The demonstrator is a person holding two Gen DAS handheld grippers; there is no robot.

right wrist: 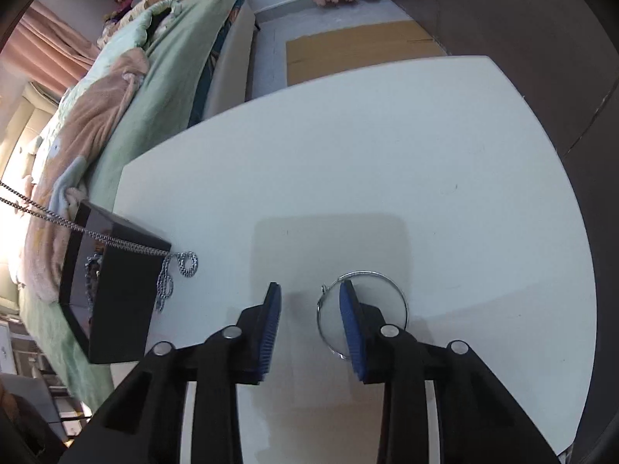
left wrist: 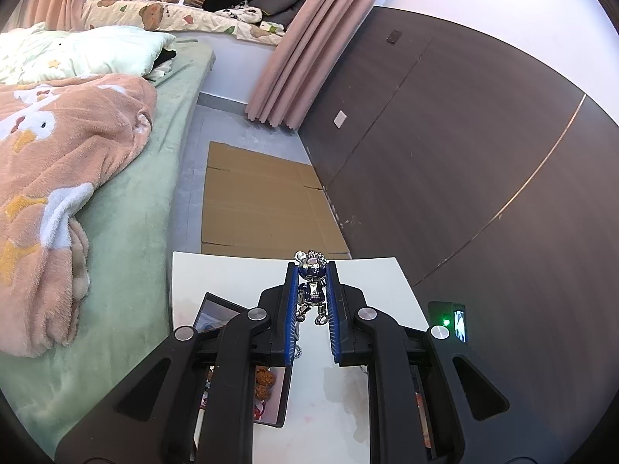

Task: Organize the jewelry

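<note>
Black linkage arms of both tools fill the bottom of each view, nearest the lens. Beneath them lies the white table [right wrist: 387, 162], the broadest surface here, with a green-sheeted bed [left wrist: 127, 232] along its left side and a flattened sheet of cardboard [left wrist: 263, 208] on the floor past its far edge. A dark wood-grain wall panel [left wrist: 464, 154] runs along the right.

On the table's left part stands a black jewelry box [right wrist: 120, 309], its interior facing left toward the bed. A silver chain necklace [right wrist: 116, 241] stretches taut from the left frame edge across the top of the box, and its end loops down onto the tabletop just beside the box's right face.

The left gripper [left wrist: 314, 270] is clamped on a small metallic figure pendant [left wrist: 312, 290], the blue pads pressing its sides, its head poking out beyond the fingertips and the chain dangling below it. It is held up above the table.

The right gripper [right wrist: 311, 292] has its jaws spread apart, holding nothing. A thin silver bangle [right wrist: 361, 313] lies flat on the table under its right finger; whether the pad touches the ring cannot be told.
</note>
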